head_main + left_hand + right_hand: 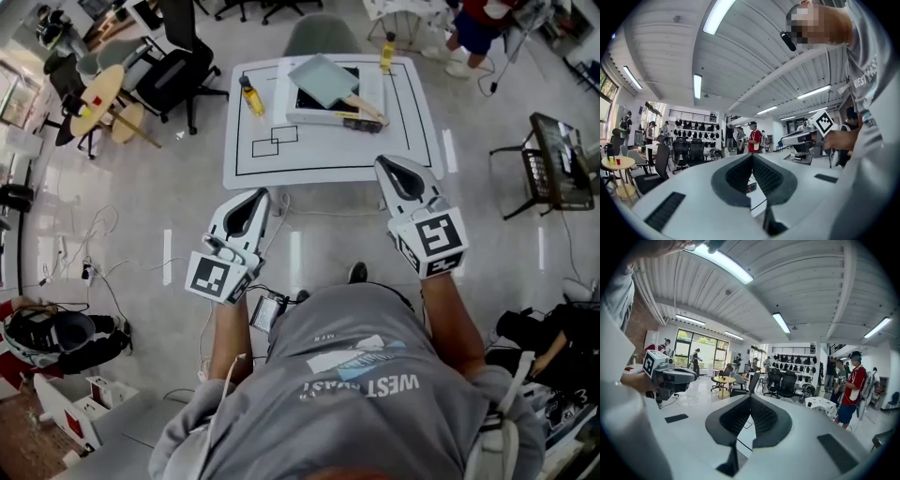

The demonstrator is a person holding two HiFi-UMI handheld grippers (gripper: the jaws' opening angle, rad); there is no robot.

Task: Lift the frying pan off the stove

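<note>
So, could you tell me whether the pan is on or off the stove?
On: the pan rests flat on top of the stove, untouched.

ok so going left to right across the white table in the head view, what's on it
near yellow bottle → frying pan, sitting on the stove → far yellow bottle at the table's far right corner
</note>
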